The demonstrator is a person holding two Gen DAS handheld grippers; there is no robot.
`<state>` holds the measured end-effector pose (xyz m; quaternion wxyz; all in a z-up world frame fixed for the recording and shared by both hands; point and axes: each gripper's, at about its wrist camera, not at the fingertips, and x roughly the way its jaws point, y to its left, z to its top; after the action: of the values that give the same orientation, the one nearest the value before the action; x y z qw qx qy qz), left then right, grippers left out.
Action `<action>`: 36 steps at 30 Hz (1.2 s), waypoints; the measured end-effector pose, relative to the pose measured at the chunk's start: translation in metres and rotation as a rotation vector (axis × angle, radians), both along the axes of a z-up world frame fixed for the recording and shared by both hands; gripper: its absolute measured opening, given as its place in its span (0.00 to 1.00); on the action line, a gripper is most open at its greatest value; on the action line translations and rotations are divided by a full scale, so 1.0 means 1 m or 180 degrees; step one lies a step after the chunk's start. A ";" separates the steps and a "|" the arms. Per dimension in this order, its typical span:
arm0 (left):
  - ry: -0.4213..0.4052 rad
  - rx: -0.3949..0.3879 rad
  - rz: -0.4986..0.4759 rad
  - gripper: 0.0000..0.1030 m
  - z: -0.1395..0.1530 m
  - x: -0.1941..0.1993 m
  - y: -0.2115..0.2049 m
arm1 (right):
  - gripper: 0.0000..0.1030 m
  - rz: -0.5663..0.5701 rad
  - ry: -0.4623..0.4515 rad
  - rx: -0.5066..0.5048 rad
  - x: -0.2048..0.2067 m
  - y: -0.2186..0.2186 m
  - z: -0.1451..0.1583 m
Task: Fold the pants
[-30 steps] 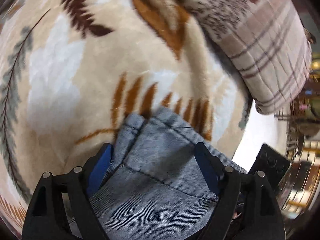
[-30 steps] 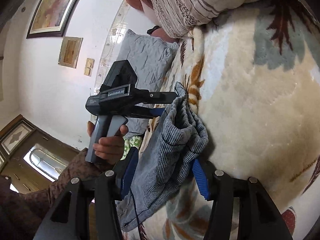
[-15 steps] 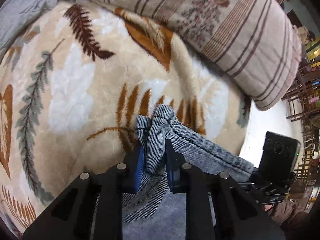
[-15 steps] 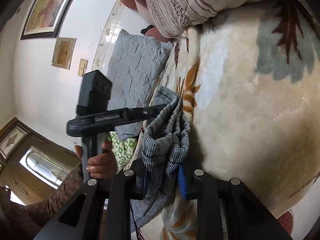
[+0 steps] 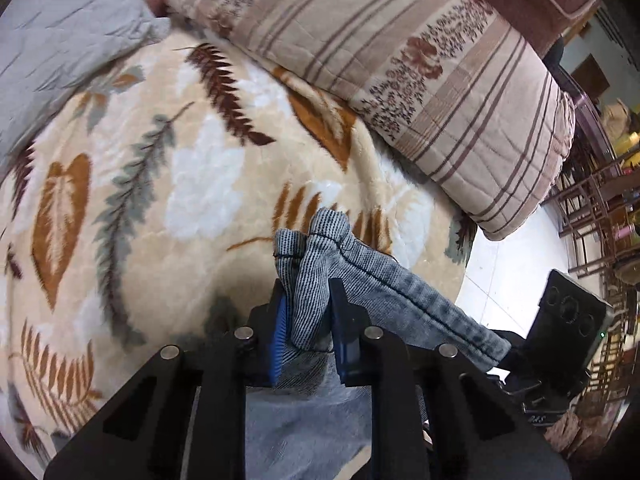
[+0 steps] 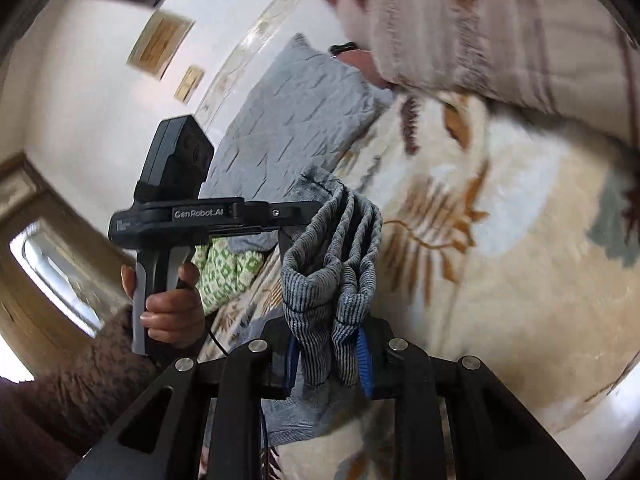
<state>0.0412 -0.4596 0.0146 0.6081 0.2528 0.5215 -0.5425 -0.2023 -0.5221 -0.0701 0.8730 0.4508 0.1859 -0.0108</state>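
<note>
The pants (image 5: 316, 280) are grey-blue denim, held up above a cream blanket with a leaf pattern (image 5: 160, 184). My left gripper (image 5: 306, 322) is shut on a bunched edge of the pants, and the cloth runs taut to the right toward the other gripper (image 5: 568, 328). My right gripper (image 6: 328, 356) is shut on the other bunched edge of the pants (image 6: 332, 264). The left gripper (image 6: 280, 216) shows there too, clamped on the same cloth, with a hand on its handle.
A striped beige pillow (image 5: 440, 80) lies at the far side of the blanket. A grey quilted pillow (image 5: 60, 40) lies at the far left. A green patterned cloth (image 6: 228, 272) lies below it. White floor (image 5: 500, 272) and wooden chairs (image 5: 592, 208) lie beyond the bed's right edge.
Both grippers have closed on the pants' edge and lifted it off the blanket. The views now show more of the pillows and the room.
</note>
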 end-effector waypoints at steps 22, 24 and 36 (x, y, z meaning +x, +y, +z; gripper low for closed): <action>0.0449 0.0508 0.1389 0.31 -0.069 0.073 0.197 | 0.39 0.1313 0.0826 -0.0736 0.098 0.170 -0.005; 0.0501 0.0518 0.1546 0.33 -0.069 0.075 0.212 | 0.42 0.1320 0.0902 -0.0726 0.100 0.172 -0.008; 0.1143 0.0073 0.2277 0.49 -0.057 0.056 0.284 | 0.64 0.1248 0.0605 -0.0560 0.048 0.152 0.029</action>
<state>0.0970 -0.1754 -0.0426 0.6550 -0.0369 0.6806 -0.3262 -0.1545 -0.3696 -0.0411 0.8729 0.3253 0.3496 0.1004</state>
